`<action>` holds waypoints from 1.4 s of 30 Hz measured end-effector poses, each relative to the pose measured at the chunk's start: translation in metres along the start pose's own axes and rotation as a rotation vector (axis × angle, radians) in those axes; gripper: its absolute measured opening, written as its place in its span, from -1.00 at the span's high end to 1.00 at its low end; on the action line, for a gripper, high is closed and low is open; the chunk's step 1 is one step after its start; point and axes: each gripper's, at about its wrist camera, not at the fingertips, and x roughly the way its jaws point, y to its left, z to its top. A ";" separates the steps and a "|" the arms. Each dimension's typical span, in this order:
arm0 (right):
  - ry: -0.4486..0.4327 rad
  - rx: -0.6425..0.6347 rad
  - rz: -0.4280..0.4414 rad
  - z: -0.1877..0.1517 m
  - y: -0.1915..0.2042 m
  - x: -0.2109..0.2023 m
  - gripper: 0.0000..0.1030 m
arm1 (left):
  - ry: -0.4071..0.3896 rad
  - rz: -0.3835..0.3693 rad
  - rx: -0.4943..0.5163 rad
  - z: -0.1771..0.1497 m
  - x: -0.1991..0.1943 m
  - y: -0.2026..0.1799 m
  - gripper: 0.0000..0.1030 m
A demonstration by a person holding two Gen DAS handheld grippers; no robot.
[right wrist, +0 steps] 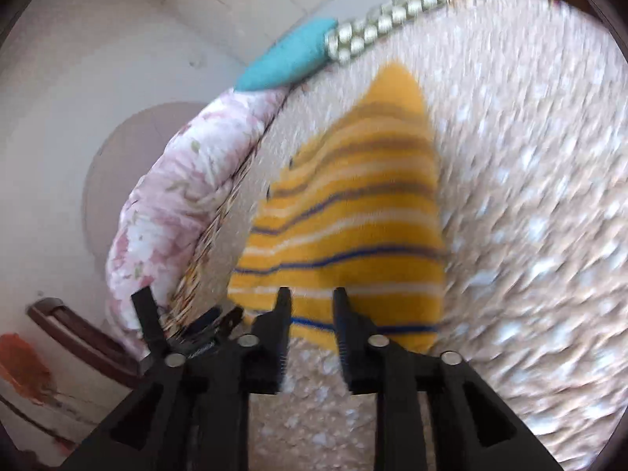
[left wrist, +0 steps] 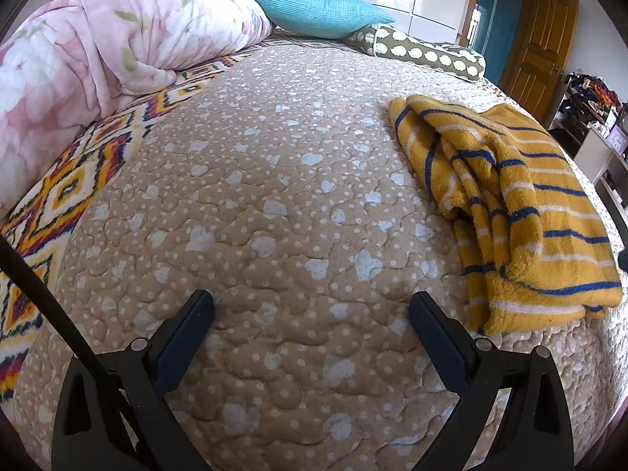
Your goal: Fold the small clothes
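Your yellow striped garment (left wrist: 522, 212) lies rumpled on the quilt (left wrist: 274, 196). Left gripper (left wrist: 312, 306) jaws wide apart; right gripper (right wrist: 312, 298) jaws narrowly apart, view blurred.

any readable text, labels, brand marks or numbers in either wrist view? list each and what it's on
None readable in either view.
Yellow striped garment: stripes only, no tag or print showing.
Quilted bedspread: dots and blotches, no lettering.
Left gripper and right gripper: plain black, no marking.
Cluttered shelf at the left view's right edge: too small to read.
The right wrist view is motion-blurred throughout.
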 end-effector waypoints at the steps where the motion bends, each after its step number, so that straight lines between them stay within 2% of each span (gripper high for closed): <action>1: 0.006 -0.001 -0.005 0.000 -0.002 0.002 0.41 | 0.002 0.005 0.003 0.000 0.000 0.000 -0.92; 2: 0.027 0.004 -0.022 -0.001 -0.006 0.009 0.41 | 0.003 0.010 0.006 0.000 0.001 -0.001 -0.92; 5: 0.013 -0.039 -0.082 -0.014 -0.005 0.020 0.40 | 0.016 0.032 0.022 0.001 0.002 -0.005 -0.96; 11: -0.017 -0.016 -0.062 -0.032 -0.016 -0.007 0.40 | 0.089 0.050 0.064 0.007 0.011 -0.011 -1.00; 14: -0.024 -0.017 -0.133 -0.044 -0.020 -0.024 0.26 | 0.099 0.049 0.043 0.011 0.013 -0.010 -1.00; 16: -0.027 -0.039 -0.208 -0.053 -0.022 -0.035 0.23 | 0.082 0.069 0.014 0.010 0.011 -0.010 -1.00; 18: -0.027 -0.039 -0.254 -0.061 -0.025 -0.044 0.22 | 0.060 0.131 0.015 0.006 0.003 -0.016 -1.00; 21: -0.033 -0.055 -0.342 -0.069 -0.031 -0.056 0.20 | -0.022 0.213 0.028 -0.001 -0.024 -0.030 -1.00; 27: -0.059 -0.088 -0.440 -0.072 -0.038 -0.072 0.14 | -0.170 0.208 -0.037 -0.011 -0.095 -0.052 -1.00; 34: -0.042 -0.147 -0.482 -0.075 -0.021 -0.068 0.07 | -0.290 0.230 0.018 -0.018 -0.149 -0.077 -1.00; 37: -0.034 -0.170 -0.489 -0.077 -0.013 -0.064 0.02 | -0.297 0.167 0.030 -0.023 -0.160 -0.085 -1.00; 38: -0.029 -0.178 -0.493 -0.077 -0.010 -0.061 0.01 | -0.287 0.142 0.038 -0.025 -0.160 -0.088 -1.00; 42: -0.026 -0.199 -0.497 -0.075 -0.003 -0.054 0.00 | -0.214 0.120 0.086 -0.033 -0.149 -0.101 -1.00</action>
